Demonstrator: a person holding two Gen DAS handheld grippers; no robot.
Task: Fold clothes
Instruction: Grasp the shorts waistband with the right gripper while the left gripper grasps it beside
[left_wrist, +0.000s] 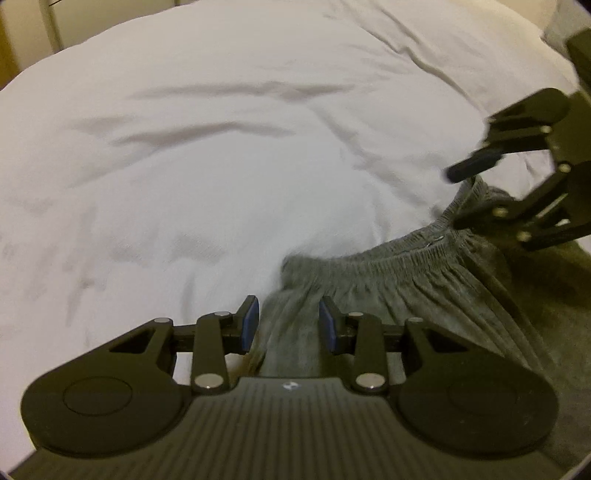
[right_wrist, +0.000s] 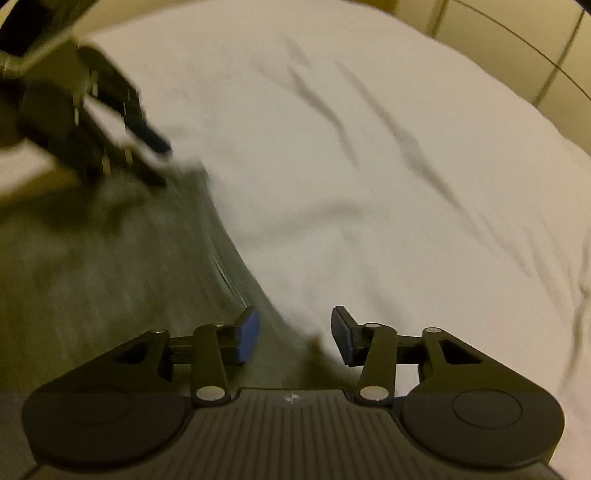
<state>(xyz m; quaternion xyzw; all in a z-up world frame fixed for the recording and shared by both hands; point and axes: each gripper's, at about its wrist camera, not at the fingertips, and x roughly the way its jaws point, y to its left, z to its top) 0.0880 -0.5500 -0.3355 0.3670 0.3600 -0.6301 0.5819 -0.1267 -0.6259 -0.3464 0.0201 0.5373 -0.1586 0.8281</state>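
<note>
plainly, both the left hand-held gripper (left_wrist: 289, 323) and right hand-held gripper (right_wrist: 295, 334) gape over grey shorts (left_wrist: 399, 273); no legible writing.

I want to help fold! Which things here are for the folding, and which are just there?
For folding:
grey garment with elastic waistband
left tongs, open
right tongs, open

Just there:
white bedsheet
tiled wall

Bed sheet (left_wrist: 221, 155): plain white. Elastic-waist garment (left_wrist: 406, 280): plain grey. Left gripper (left_wrist: 289, 325): black, blue pads (left_wrist: 250, 325). Right gripper (right_wrist: 295, 334): black, blue pads (right_wrist: 248, 338).
</note>
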